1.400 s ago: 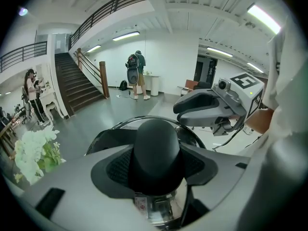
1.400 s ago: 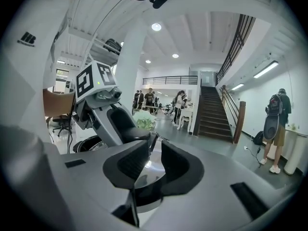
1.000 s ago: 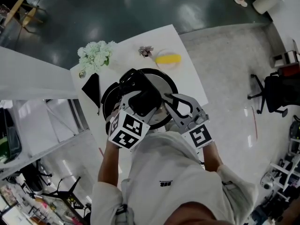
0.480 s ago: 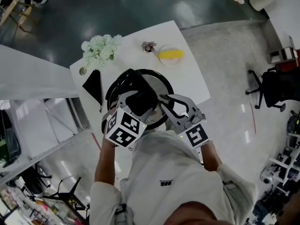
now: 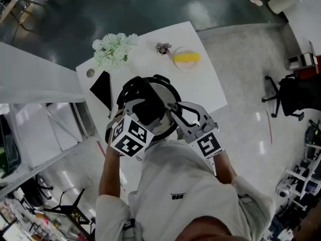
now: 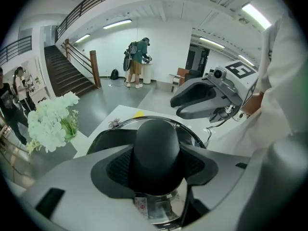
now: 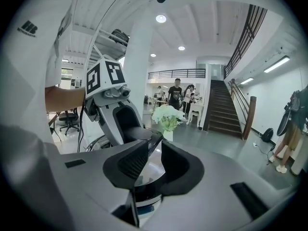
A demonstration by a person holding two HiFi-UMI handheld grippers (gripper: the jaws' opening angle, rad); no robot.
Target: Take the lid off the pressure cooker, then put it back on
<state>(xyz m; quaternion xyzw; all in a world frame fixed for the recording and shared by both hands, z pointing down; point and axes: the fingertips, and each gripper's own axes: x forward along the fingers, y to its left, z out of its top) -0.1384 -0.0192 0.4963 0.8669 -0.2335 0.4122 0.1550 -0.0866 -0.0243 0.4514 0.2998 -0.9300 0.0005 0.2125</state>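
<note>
The pressure cooker's steel lid (image 5: 164,91) hangs over the white table (image 5: 203,84), with the pot mostly hidden under it and the grippers. My left gripper (image 5: 145,107) is shut on the lid's black knob (image 6: 156,146); both pads press its sides in the left gripper view. My right gripper (image 5: 175,112) comes in from the right. Its jaws stand narrow in the right gripper view, and its fingertips (image 7: 144,143) close on the end of a black handle piece of the lid. Shiny lid shows in the gap lower down.
White flowers (image 5: 113,49) stand at the table's far left corner. A flat black item (image 5: 102,89) lies at the left edge, and a small posy (image 5: 163,47) and a yellow thing on a plate (image 5: 186,57) are at the back. An office chair (image 5: 291,94) is on the floor to the right.
Both grippers have shifted together with the lid, slightly lower over the pot. Less of the pot's dark rim shows on the left. Neither grip has changed.
</note>
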